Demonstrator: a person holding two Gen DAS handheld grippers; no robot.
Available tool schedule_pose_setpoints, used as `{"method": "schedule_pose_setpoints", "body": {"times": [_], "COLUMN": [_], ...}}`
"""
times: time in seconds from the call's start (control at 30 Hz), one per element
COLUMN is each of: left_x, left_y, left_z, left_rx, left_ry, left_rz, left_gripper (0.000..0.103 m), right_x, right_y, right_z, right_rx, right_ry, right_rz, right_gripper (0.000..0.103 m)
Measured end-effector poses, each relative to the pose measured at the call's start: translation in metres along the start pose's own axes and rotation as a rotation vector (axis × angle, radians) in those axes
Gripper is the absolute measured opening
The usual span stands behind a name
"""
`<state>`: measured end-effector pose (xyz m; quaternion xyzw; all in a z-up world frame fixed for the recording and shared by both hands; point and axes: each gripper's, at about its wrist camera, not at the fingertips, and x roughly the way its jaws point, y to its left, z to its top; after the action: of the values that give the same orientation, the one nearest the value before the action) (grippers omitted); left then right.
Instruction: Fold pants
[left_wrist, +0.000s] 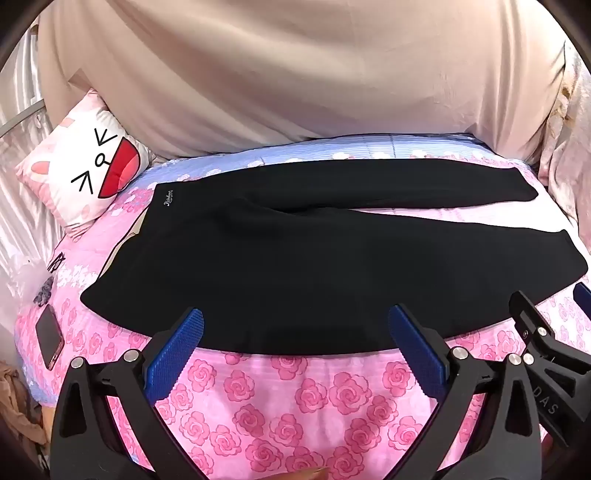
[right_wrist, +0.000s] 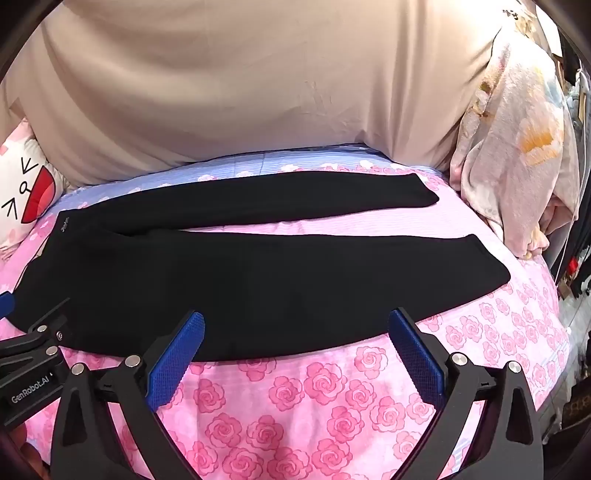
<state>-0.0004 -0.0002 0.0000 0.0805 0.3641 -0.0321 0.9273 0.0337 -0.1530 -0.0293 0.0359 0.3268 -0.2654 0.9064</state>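
Left gripper (left_wrist: 295, 332) and right gripper (right_wrist: 295, 332): both spread fully wide, nothing held, poised above the near edge of the black pants (left_wrist: 295, 266), which are laid flat on the rose-patterned bedspread (left_wrist: 295, 406).

Pants (left_wrist: 295, 266) – matt black knit cloth, smooth, w/ small shiny logo near waistband. Bedspread (left_wrist: 295, 398) – soft printed cotton-like cloth, rose pattern, matt. Far drape (left_wrist: 277, 74): beige cloth, smooth, creased. Left gripper (left_wrist: 295, 328) & right gripper (right_wrist: 295, 328): matt black plastic arms, blue ridged pads (right_wrist: 173, 354), shiny metal bolts. Phone (left_wrist: 50, 341), near left: glossy.
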Motion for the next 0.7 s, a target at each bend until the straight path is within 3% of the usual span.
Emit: {"method": "schedule_pose_setpoints", "body": {"times": [0.7], "left_x": [0.0085], "left_y": [0.0074], "left_z": [0.0002], "left_rx": [-0.003], "left_ry": [0.012], "left_rz": [0.007], "left_gripper": [0.098], "right_x": [-0.0021], "right_y": [-0.0058], "right_z": [0.0054], "right_rx": [-0.004], "right_ry": [0.002], "right_rz": [0.002], "right_gripper": [0.098]}}
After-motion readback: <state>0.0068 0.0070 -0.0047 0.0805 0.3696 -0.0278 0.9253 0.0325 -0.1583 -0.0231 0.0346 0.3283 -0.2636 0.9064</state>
